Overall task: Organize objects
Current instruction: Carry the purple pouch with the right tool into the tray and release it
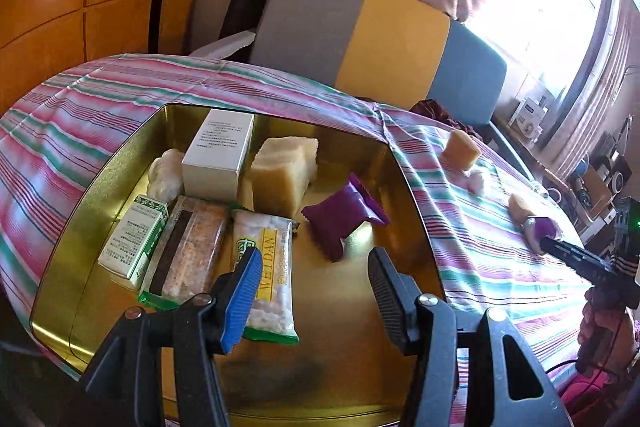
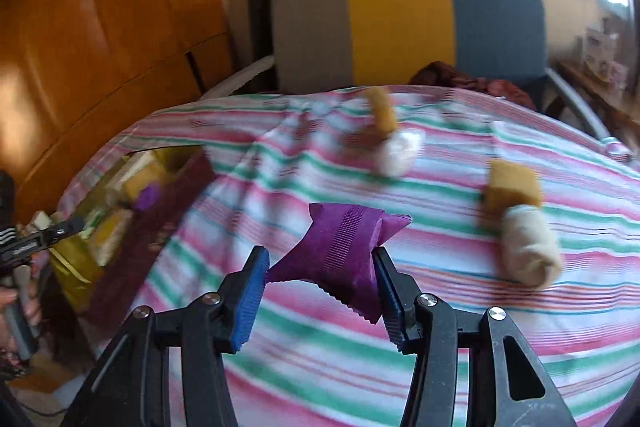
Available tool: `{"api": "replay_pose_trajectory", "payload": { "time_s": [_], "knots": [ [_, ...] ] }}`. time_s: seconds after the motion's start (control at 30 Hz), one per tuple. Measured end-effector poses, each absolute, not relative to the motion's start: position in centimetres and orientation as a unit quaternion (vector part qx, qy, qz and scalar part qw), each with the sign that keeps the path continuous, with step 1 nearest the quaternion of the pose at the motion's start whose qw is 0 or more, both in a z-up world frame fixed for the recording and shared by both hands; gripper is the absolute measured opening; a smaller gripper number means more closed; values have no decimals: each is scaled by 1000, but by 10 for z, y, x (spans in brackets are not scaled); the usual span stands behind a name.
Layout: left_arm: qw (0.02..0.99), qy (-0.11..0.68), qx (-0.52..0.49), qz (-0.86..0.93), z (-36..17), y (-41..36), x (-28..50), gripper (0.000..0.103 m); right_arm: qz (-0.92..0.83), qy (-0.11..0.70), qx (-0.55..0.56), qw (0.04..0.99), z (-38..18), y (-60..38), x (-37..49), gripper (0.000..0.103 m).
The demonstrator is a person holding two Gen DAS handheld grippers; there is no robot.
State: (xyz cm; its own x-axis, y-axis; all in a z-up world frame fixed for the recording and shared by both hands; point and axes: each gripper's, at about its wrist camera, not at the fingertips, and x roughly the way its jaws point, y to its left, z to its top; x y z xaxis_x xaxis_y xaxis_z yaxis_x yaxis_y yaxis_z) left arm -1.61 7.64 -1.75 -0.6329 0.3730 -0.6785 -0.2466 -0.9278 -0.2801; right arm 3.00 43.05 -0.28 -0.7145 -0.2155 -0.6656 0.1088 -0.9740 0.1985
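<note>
Sorting looks about two-thirds done: the shiny gold tin (image 1: 96,187) on the striped-cloth surface (image 1: 480,227) already holds boxes, crinkly snack bars, a waxy block and one purple packet (image 1: 344,215). Spongy tan cubes and fluffy white rolls remain outside. Left tool (image 1: 312,279) hangs released; right tool (image 2: 320,279) pinches another purple packet (image 2: 340,247).

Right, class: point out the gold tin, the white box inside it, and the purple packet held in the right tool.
gold tin (image 1: 416,187), left wrist view, right rim.
white box (image 1: 218,155), left wrist view, top face.
purple packet (image 2: 340,251), right wrist view, its middle.
</note>
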Motion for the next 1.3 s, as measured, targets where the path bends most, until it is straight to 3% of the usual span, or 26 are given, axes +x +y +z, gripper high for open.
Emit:
{"api": "replay_pose_trajectory", "payload": {
  "time_s": [0.47,0.77,1.3],
  "knots": [
    [117,-127,-373,911,-15,15,-18,55,-902,-37,358,238,11,257,12,53],
    [95,-161,-374,908,-18,-9,-21,55,-885,6,409,223,-12,190,-22,54],
    [103,-165,-372,908,-15,-7,-19,55,-884,-30,415,214,-15,198,-19,65]
  ]
}}
